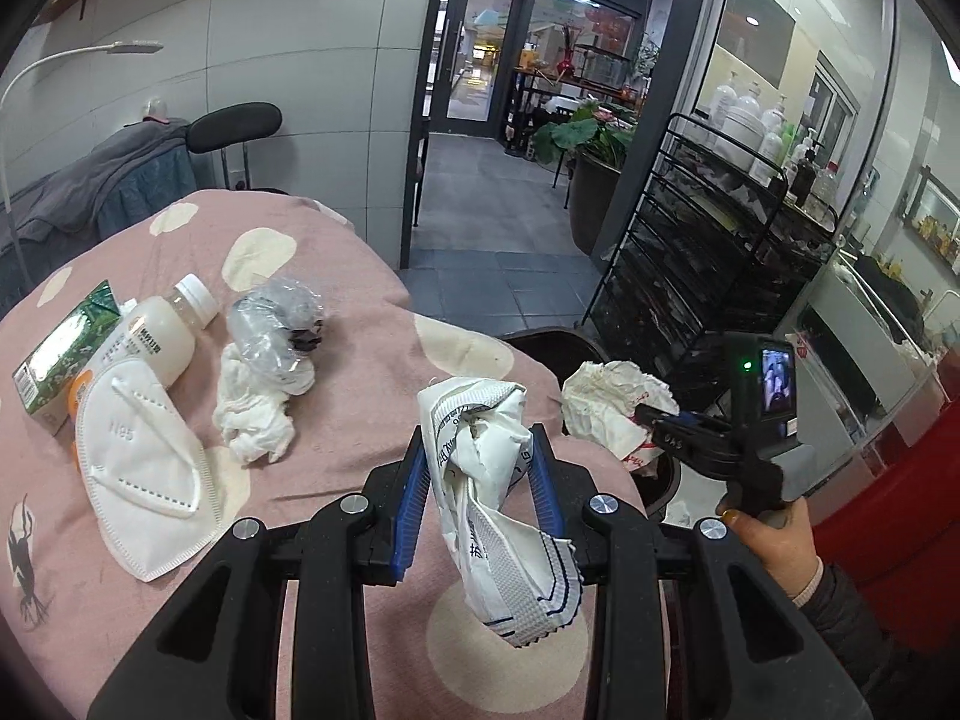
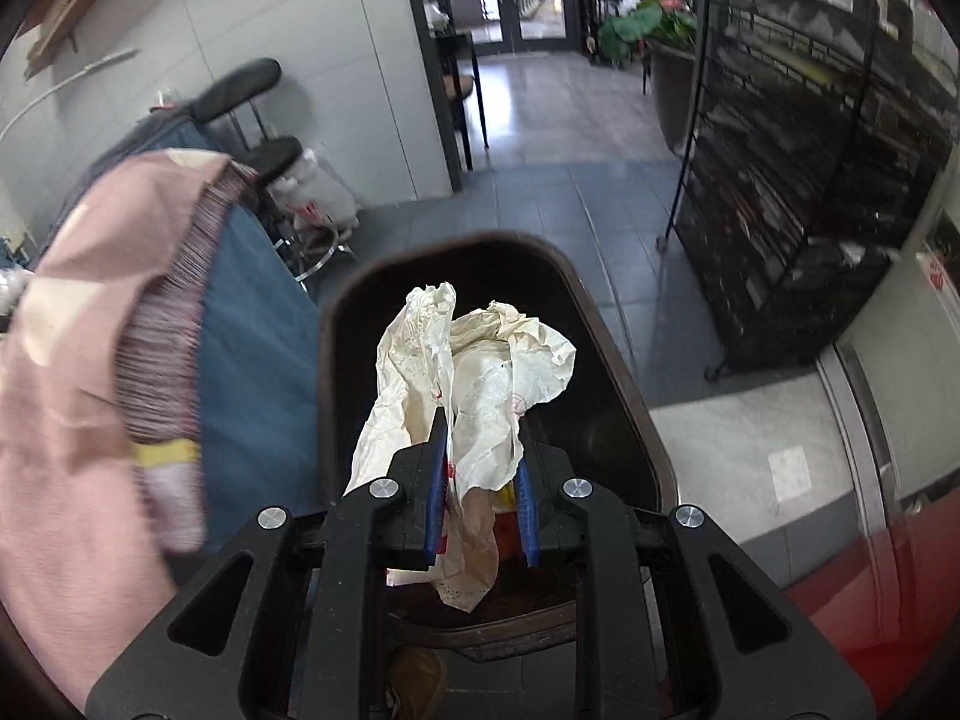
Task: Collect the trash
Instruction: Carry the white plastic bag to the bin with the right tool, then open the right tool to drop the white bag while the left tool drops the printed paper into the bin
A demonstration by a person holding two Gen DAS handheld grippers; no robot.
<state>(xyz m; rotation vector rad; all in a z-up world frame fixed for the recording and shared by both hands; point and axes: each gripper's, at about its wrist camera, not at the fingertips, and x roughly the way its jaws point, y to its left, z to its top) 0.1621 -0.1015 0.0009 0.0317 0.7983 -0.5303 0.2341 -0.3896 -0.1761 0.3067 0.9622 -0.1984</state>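
My left gripper is shut on a crumpled white wrapper with dark printing, held above the pink spotted bedcover. My right gripper is shut on a crumpled cream paper wrapper and hangs over the open dark bin. The left wrist view shows that right gripper past the bed's right edge, with the same paper wrapper and a hand on its handle. On the bedcover lie a white N95 mask, a crumpled tissue, a clear plastic wad, a small bottle and a green carton.
A black wire rack with bottles on top stands right of the bin. Something red sits at the lower right. A black stool and a potted plant stand farther back on the tiled floor, towards a glass door.
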